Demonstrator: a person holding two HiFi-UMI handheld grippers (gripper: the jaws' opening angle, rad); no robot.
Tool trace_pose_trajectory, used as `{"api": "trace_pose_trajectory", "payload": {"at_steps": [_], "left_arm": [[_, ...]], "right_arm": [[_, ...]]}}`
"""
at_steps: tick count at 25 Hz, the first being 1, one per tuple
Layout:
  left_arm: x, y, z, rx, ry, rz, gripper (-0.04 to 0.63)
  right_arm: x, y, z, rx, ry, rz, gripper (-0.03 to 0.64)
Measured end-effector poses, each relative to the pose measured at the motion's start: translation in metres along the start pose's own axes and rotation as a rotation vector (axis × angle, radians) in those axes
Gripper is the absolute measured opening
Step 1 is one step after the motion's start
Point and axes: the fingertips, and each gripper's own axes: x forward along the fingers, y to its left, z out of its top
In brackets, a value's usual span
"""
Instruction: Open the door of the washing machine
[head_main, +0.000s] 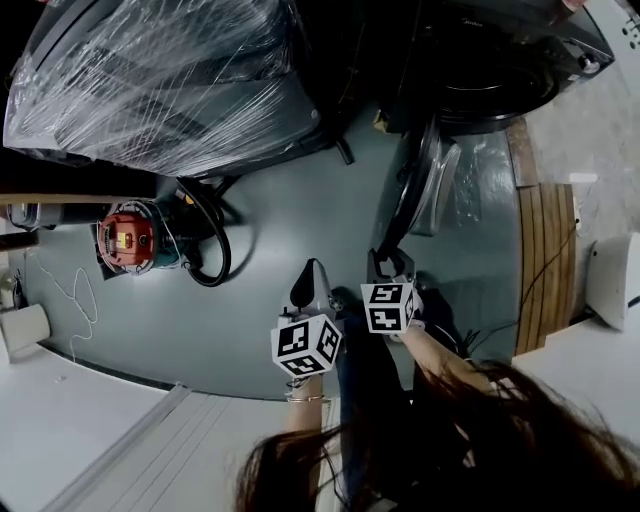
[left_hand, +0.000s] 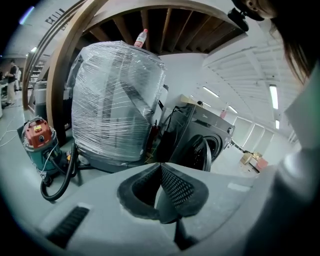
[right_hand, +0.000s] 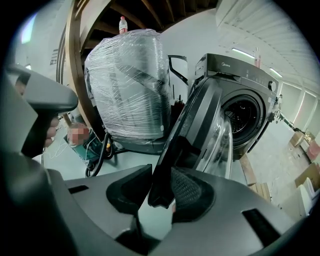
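Head view: shows the washing machine (head_main: 500, 60) at upper right, dark-bodied, with its door (head_main: 415, 185) swung well clear of the drum opening and standing edge-on above the grey-green floor (head_main: 300, 200). Places the right gripper (head_main: 388, 265) at the free edge of that door, marker cube facing the camera. Places the left gripper (head_main: 308, 285) just beside the right one, on its left, apart from the door and over bare floor. Also shows a large appliance wrapped in clear film (head_main: 160, 80) at upper left, a red-topped vacuum cleaner (head_main: 130, 240) with a looped black hose at left, and wooden boards (head_main: 545, 260) on the floor at right, next to the machine.

Right gripper view: confirms a grasp on the door. Finds the door's dark rim standing between the two pads (right_hand: 187, 187), with the jaws held fairly wide by the thickness of that rim. Shows the glass bowl (right_hand: 222, 145) of the door on the side toward the machine, and the drum opening (right_hand: 242, 117) uncovered behind it. Shows a small bottle (right_hand: 122, 24) upright on top of the wrapped appliance.

Left gripper view: finds the jaws clenched, pad tips meeting, nothing between them. Looks past the tips toward the wrapped appliance, the vacuum cleaner at left, and the washing machine with its door ajar at centre right, all well apart from this gripper.
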Motion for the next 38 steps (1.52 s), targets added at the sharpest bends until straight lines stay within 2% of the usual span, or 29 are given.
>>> {"api": "trace_pose_trajectory", "payload": {"at_steps": [18,38], "left_arm": [[0.003,0.058,0.019,0.035,0.046,-0.087,0.014],[-0.006,0.088,0.023,0.054,0.065,-0.112,0.012]], "right_arm": [[0.032,0.046,0.034,0.103,-0.021,-0.096,0.109],[0.054,0.072,0.061,0.157,-0.026,-0.1,0.117]]}}
